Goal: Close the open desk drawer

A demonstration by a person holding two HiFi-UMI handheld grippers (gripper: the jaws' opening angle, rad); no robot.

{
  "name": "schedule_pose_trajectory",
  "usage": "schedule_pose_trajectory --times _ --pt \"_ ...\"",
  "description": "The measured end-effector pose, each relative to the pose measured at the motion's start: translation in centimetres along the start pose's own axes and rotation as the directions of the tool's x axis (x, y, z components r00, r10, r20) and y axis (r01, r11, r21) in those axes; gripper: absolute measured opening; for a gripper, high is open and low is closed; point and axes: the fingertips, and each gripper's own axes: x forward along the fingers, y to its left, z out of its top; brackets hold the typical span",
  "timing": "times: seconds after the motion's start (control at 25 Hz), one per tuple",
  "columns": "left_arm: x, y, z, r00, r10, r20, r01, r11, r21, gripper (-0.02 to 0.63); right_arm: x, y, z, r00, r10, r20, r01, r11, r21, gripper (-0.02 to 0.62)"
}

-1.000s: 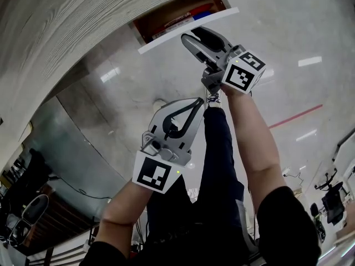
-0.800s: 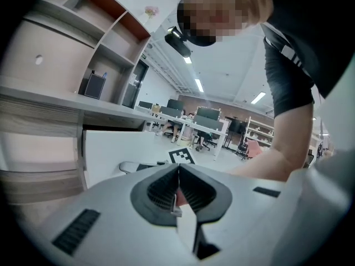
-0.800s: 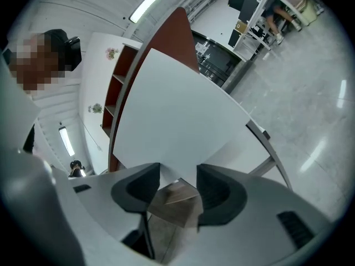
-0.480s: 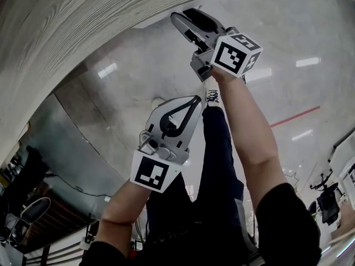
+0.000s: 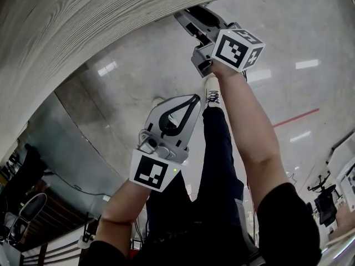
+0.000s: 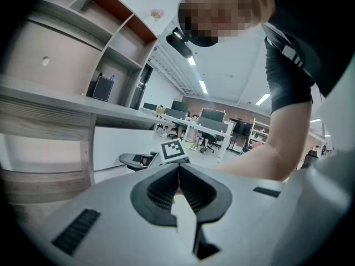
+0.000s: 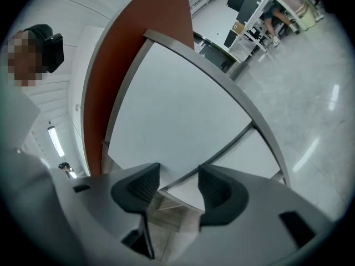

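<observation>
**Right tongs open at the drawer front, left tongs shut and held back**

In the head view the right tongs reach up to the edge of the wood-grain counter, with their tips just under its rim. Their marker cube sits behind them, over the glossy floor.

In the right gripper view these tongs stand moderately apart with nothing clamped. Just ahead of their tips, filling the gap, is the white drawer front, crossed by a grey seam. Whether the tips touch it cannot be told. A red-brown panel rises beyond the front, to the left of the tongs.

The left tongs hang well behind the right pair, away from the counter edge. In the left gripper view these tongs are pressed fully together and hold nothing, and the right pair's marker cube shows just past their tips.
</observation>
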Motion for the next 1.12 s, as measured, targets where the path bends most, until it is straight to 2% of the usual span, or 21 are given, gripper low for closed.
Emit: schedule_pose_trajectory --times 0.4,0.56,0.64,0.68,0.72,0.76,0.88,1.0,1.12 --pt "-0.1 0.4 -0.3 1.000 0.010 0.005 -0.010 1.000 -0.001 0.012 0.4 -0.1 -0.4 1.000 -0.017 -0.016 0.016 1.000 -0.019 0.225" --pt "-0.5 1.2 -0.1 0.999 0.028 0.019 -0.028 1.000 -0.007 0.012 0.4 0.2 -2.4 0.996 -0.052 -0.072 0.045 0.994 -0.101 0.224" --pt "-0.3 1.4 0.8 0.998 0.041 0.042 -0.040 0.999 -0.021 0.012 -0.8 0.6 -3.3 0.993 -0.061 -0.100 0.050 0.992 -0.113 0.221" --pt "-0.3 1.5 1.3 0.997 0.047 0.055 -0.045 0.999 -0.029 0.012 -1.7 0.8 -3.7 0.992 -0.067 -0.108 0.054 0.992 -0.117 0.199" --pt "-0.3 1.5 1.9 0.996 0.052 0.069 -0.050 0.998 -0.038 0.012 -2.7 1.1 -4.0 0.991 -0.074 -0.116 0.059 0.990 -0.127 0.086" --pt "-0.4 1.4 2.4 0.995 0.057 0.081 -0.053 0.997 -0.049 0.012 -3.6 1.6 -4.3 0.989 -0.082 -0.125 0.064 0.988 -0.143 0.026" --pt "-1.1 1.3 4.6 0.989 0.071 0.133 -0.060 0.994 -0.087 0.012 -6.1 4.3 -4.2 0.984 -0.080 -0.160 0.048 0.980 -0.194 0.018" --pt "-2.0 0.9 7.2 0.977 0.089 0.191 -0.076 0.994 -0.076 0.012 -7.8 8.0 -3.0 0.981 -0.060 -0.183 0.012 0.967 -0.254 0.018" --pt "-3.7 -0.2 8.8 0.974 0.085 0.212 -0.073 0.995 -0.062 0.012 -9.4 12.2 -2.1 0.979 -0.040 -0.198 -0.022 0.954 -0.300 0.018"
